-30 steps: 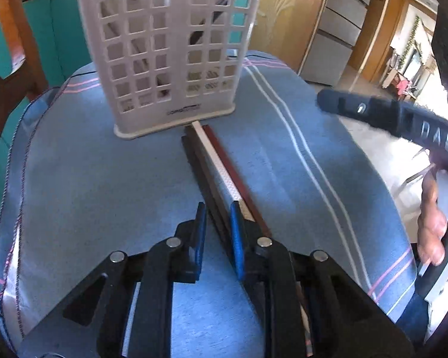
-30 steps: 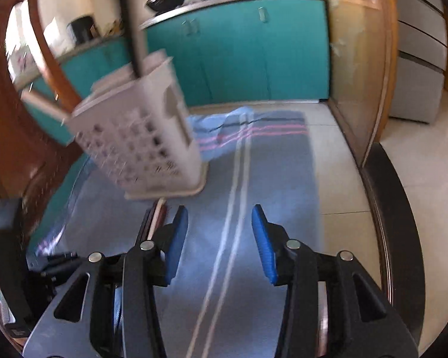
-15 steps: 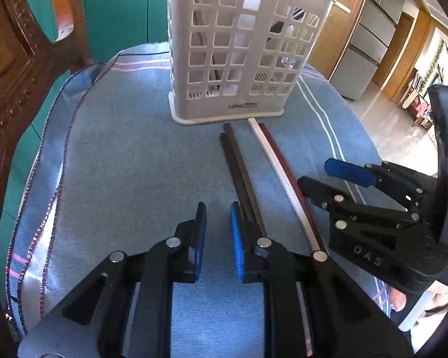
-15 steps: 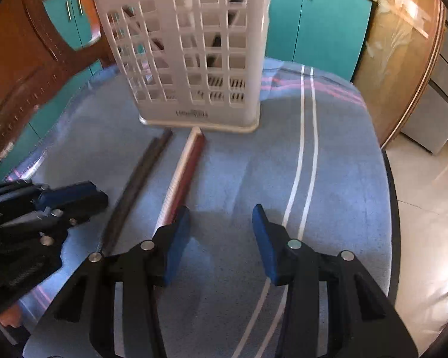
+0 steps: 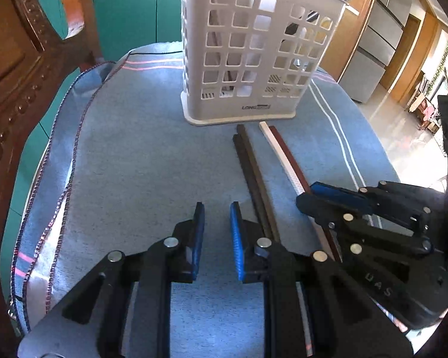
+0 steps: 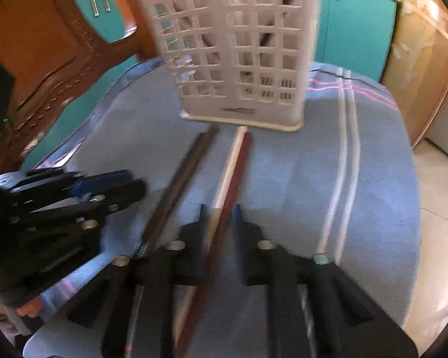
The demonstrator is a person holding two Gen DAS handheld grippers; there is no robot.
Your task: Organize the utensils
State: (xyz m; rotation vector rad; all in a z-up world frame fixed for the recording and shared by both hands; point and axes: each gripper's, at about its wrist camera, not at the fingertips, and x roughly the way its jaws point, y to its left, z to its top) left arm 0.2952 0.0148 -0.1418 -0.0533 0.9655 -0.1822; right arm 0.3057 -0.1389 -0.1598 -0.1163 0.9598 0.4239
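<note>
White latticed basket on blue cloth (white-and-pink striped).

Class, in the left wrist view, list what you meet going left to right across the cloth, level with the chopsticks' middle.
Cloth's beaded edge → dark chopstick pair → white-and-red chopstick pair → cloth's white stripes.

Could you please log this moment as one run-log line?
left gripper: open, empty | right gripper: open, straddling red and white chopsticks | dark brown chopsticks: on cloth | white plastic lattice utensil holder: upright

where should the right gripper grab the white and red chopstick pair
Around the near half of the white and red chopstick pair, coming down from above with one of the fingers on each side: the sticks lie flat and parallel on the blue cloth, pointing at the holder.
</note>
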